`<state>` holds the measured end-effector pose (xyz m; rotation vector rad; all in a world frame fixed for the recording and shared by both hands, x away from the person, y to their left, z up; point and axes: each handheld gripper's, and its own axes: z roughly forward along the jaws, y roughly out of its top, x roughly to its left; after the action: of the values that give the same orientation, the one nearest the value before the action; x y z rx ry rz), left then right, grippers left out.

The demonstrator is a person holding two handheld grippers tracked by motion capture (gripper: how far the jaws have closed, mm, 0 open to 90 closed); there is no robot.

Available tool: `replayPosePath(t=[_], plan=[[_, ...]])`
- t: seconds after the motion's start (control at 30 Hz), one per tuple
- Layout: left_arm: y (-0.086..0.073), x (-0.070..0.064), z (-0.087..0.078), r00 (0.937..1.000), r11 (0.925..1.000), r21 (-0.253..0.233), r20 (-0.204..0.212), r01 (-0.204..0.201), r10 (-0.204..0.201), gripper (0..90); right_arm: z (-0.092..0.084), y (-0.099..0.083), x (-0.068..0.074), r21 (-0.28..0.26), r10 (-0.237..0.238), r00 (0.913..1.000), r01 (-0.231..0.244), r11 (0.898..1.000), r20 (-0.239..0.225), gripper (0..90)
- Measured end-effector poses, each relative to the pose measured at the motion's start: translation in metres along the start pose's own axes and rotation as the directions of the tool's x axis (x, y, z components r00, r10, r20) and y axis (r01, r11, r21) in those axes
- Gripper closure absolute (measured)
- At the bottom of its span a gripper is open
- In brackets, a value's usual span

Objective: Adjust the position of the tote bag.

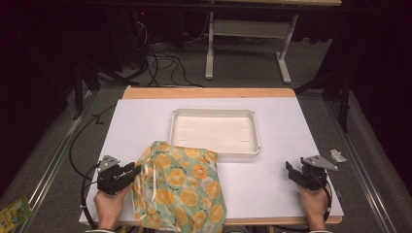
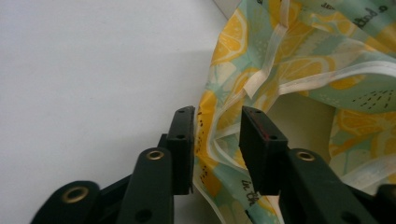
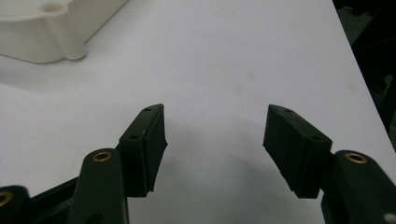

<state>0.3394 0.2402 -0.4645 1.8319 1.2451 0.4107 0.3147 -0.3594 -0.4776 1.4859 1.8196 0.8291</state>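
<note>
A drawstring bag printed with orange slices on pale green lies at the front of the white table, its far corner draped over the rim of a white tray. My left gripper sits at the bag's left edge. In the left gripper view the bag's hem and white drawstring run between the jaws of my left gripper, which stand apart with a gap around the thin cloth. My right gripper rests near the table's front right, open over bare white surface, and the tray's corner lies beyond it.
The tray is shallow and has nothing in it. A small white scrap lies off the table's right edge, and a green packet lies on the floor at the lower left. Cables and a desk frame stand behind the table.
</note>
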Motion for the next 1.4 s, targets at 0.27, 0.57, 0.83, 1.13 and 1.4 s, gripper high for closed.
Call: replayPosePath(t=[0.27,0.57,0.83,1.13,1.4], plan=[[0.000,0.001,0.000,0.9999,0.9997,0.022,0.011,-0.004,0.004,85.2,0.000,0.000,0.000,-0.003,-0.003,1.0000,0.003,1.000,-0.002,39.1],[0.000,-0.003,-0.002,0.9976,0.9989,0.021,0.056,-0.041,0.040,90.0,0.000,0.000,0.000,-0.004,-0.006,1.0000,0.006,1.000,-0.003,39.1],[0.003,-0.015,-0.008,0.9926,0.9975,-0.014,0.099,-0.069,0.070,90.0,0.000,0.000,0.000,0.000,-0.008,0.9999,0.008,1.000,-0.007,39.1],[0.009,-0.027,-0.016,0.9846,0.9951,-0.059,0.151,-0.079,0.088,90.0,0.000,0.000,0.000,0.001,-0.010,0.9999,0.010,1.000,-0.004,39.1],[0.014,-0.039,-0.020,0.9739,0.9913,-0.086,0.196,-0.100,0.115,90.0,0.001,0.000,0.000,0.001,-0.016,0.9999,0.016,1.000,-0.006,39.4]])
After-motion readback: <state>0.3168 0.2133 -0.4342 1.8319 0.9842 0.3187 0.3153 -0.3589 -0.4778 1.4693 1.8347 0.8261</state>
